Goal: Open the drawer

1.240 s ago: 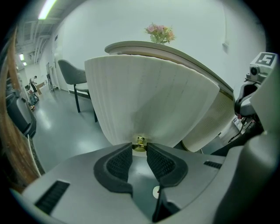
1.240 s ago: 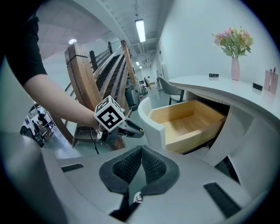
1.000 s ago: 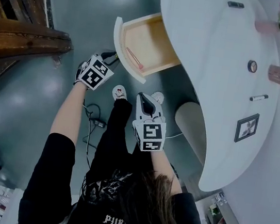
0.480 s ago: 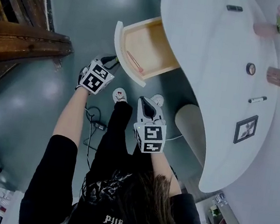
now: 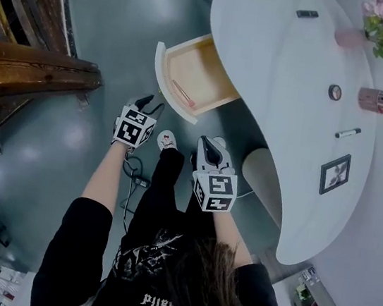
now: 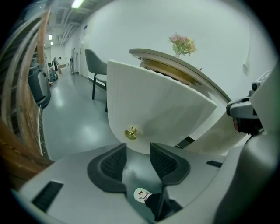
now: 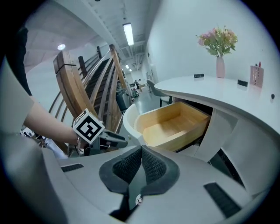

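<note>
Drawer (image 5: 201, 67) rear hidden under desk (image 5: 275, 68) — pinkish item (image 5: 182, 92) inside too small to identify.

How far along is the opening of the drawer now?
Done: the drawer stands pulled out, its wooden inside showing. In hand: the left gripper is opening its jaws, empty, with the knob just beyond. The right gripper is shut, empty. Left: nothing visible.

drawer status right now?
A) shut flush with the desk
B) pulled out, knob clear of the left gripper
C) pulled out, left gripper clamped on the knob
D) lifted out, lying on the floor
B: the drawer stands out from the desk, wooden inside showing, and its brass knob sits ahead of the left gripper, whose jaws are opening with nothing between them.
</note>
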### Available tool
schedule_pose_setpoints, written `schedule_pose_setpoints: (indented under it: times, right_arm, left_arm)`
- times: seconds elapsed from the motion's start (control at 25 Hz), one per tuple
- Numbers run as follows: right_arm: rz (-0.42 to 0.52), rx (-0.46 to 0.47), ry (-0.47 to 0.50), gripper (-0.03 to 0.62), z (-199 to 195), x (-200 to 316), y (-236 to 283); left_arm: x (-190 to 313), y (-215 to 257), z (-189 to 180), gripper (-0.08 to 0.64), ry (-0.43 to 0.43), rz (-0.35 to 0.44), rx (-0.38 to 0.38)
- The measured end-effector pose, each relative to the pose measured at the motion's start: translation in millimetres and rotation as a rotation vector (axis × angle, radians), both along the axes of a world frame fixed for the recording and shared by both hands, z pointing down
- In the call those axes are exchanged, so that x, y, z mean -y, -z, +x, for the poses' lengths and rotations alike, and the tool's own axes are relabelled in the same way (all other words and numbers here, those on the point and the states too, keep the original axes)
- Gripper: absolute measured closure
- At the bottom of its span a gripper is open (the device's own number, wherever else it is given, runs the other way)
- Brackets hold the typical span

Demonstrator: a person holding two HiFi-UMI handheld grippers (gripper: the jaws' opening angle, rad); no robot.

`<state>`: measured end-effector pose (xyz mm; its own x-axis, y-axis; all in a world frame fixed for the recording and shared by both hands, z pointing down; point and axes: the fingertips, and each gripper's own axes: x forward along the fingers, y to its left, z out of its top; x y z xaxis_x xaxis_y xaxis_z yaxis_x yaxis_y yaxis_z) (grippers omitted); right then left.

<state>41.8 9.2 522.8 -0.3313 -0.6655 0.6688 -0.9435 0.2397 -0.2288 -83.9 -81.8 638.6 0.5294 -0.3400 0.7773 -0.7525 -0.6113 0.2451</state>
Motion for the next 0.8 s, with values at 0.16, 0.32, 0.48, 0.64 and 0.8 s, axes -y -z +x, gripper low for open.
schedule_pose_setpoints:
  times: [0.16, 0.32, 0.48, 0.64, 0.8]
  right_arm:
    - [0.017, -0.002, -0.027, 0.566, 5.1, -2.9, 12.5]
    - [0.045, -0.006, -0.046, 0.566, 10.7, -2.1, 30.8]
    - [0.086, -0.005, -0.058, 0.566, 15.7, 0.9, 51.0]
    - [0.112, -0.006, -0.074, 0.566, 18.9, 0.2, 65.5]
    - [0.144, 0.002, -0.104, 0.566, 25.9, 4.8, 81.4]
  left_arm:
    - [-21.6, 19.1, -2.2, 0.397, 0.105, -0.013, -0.072]
    - [-37.8, 45.3, 2.8, 0.396, 0.11, 0.011, -0.105]
    - [-43.9, 80.4, 7.8, 0.397, 0.097, 0.078, -0.13]
    - [-50.6, 113.6, 13.8, 0.397, 0.072, 0.137, -0.155]
    - [-54.8, 141.3, 21.0, 0.397, 0.056, 0.173, -0.179]
